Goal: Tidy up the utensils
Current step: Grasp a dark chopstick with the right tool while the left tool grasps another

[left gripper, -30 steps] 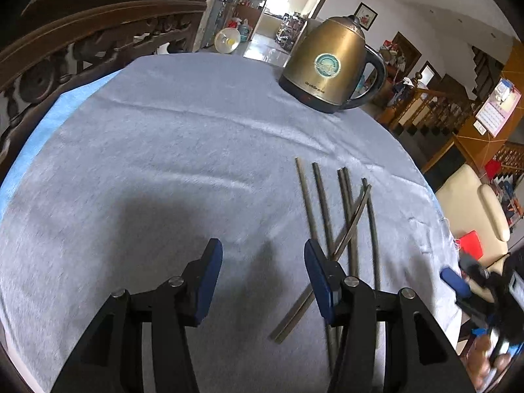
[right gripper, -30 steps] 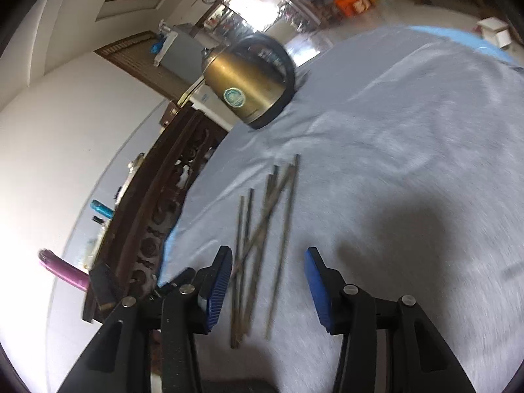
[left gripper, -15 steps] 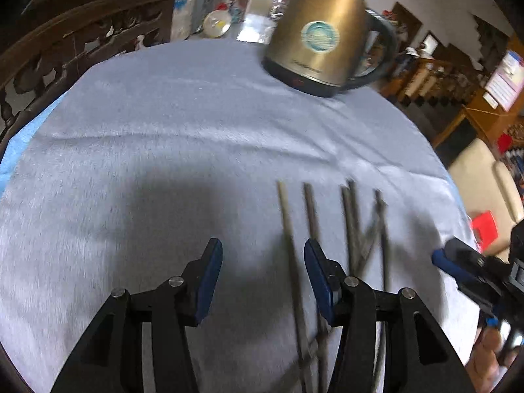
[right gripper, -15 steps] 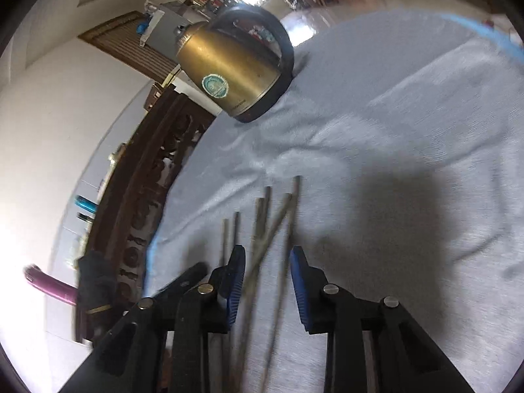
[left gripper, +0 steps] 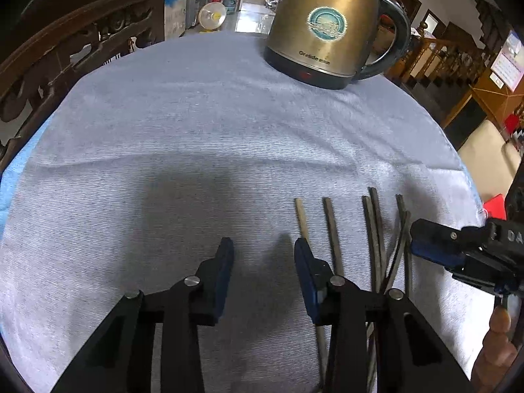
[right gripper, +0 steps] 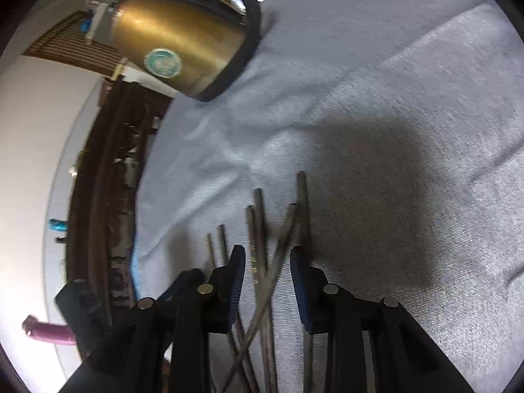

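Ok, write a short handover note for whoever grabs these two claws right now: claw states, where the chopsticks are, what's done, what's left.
Left claw: jaws closing, nothing between them; it sits just left of the chopsticks, its right finger beside the leftmost stick.
Right claw: open, straddling several crossed chopsticks, not pressing on them.
Chopsticks: loose on the grey cloth, some crossing, near side of the kettle.
Done: nothing gathered or paired so far as visible.
Left: grip, straighten and group the sticks.
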Available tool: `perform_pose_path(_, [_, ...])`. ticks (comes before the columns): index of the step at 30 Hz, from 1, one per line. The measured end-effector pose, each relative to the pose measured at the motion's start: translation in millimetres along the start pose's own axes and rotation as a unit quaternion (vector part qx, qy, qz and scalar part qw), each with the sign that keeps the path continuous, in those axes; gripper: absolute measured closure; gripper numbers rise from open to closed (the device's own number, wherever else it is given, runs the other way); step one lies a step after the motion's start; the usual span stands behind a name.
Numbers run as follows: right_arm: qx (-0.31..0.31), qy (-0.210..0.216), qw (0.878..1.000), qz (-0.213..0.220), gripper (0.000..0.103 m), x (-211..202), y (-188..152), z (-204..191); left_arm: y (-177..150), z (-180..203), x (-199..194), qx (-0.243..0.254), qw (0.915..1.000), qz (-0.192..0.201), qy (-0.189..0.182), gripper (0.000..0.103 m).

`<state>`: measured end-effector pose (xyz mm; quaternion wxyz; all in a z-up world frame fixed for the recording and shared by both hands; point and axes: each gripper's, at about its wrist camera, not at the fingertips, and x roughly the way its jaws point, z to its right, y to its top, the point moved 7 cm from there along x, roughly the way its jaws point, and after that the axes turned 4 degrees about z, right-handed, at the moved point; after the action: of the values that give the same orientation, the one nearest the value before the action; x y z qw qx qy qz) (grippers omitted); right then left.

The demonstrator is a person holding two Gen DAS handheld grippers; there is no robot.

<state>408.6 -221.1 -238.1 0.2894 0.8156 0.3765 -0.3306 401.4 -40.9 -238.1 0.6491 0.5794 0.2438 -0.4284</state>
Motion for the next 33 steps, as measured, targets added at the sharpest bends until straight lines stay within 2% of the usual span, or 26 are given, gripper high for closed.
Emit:
perform_pose_path(2, [0.008, -0.008, 1.000, -0.002, 0.072, 4, 1, 0, -2, -5, -2, -0.005, 1.0000, -0.001, -0.002, 0.063])
perform_pose_path(5, [-0.005, -0.053, 0.999, -0.012, 0.081, 16, 3, -3, -3, -10, -10, -0.002, 1.0000, 0.002, 0.000, 0.063])
perform_pose_path(6, [-0.009, -0.069, 0.997, -0.013, 0.088, 19, 4, -3, -2, -11, -10, -0.001, 1.0000, 0.004, 0.001, 0.063])
perform_pose_path(8, [-0.040, -0.107, 0.993, -0.011, 0.090, 22, 8, -8, -1, -14, -15, 0.001, 1.0000, 0.009, 0.001, 0.063])
perform_pose_path(12, [-0.102, -0.132, 0.986, -0.005, 0.094, 26, 7, -17, 4, -15, -18, -0.003, 0.9999, 0.010, -0.003, 0.063])
perform_pose_path(15, [-0.119, -0.100, 0.988, 0.001, 0.094, 20, 0, -20, 5, -6, -18, -0.002, 0.9999, 0.007, -0.013, 0.063])
perform_pose_path(18, [-0.138, -0.043, 0.989, 0.023, 0.094, -1, -3, -27, 5, 8, -9, 0.008, 0.9998, -0.005, -0.017, 0.063])
perform_pose_path(21, [-0.151, -0.012, 0.987, 0.048, 0.094, -28, -3, -25, 4, 21, 6, 0.014, 0.9995, -0.023, -0.014, 0.063])
perform_pose_path(23, [-0.152, -0.009, 0.986, 0.060, 0.094, -41, 0, -21, 7, 26, 10, 0.023, 0.9996, -0.016, 0.001, 0.063])
perform_pose_path(28, [-0.143, -0.019, 0.987, 0.076, 0.094, -64, 6, 3, 16, 33, 17, 0.029, 0.9994, -0.015, 0.008, 0.063])
perform_pose_path(30, [-0.129, -0.018, 0.989, 0.075, 0.094, -69, 6, 12, 17, 36, 17, 0.040, 0.9989, -0.023, 0.011, 0.070])
perform_pose_path(32, [-0.119, -0.014, 0.990, 0.074, 0.094, -72, 6, 18, 18, 40, 19, 0.038, 0.9982, -0.045, -0.012, 0.094])
perform_pose_path(33, [-0.115, -0.011, 0.990, 0.074, 0.094, -73, 6, 20, 20, 43, 21, 0.038, 0.9969, -0.067, -0.019, 0.095])
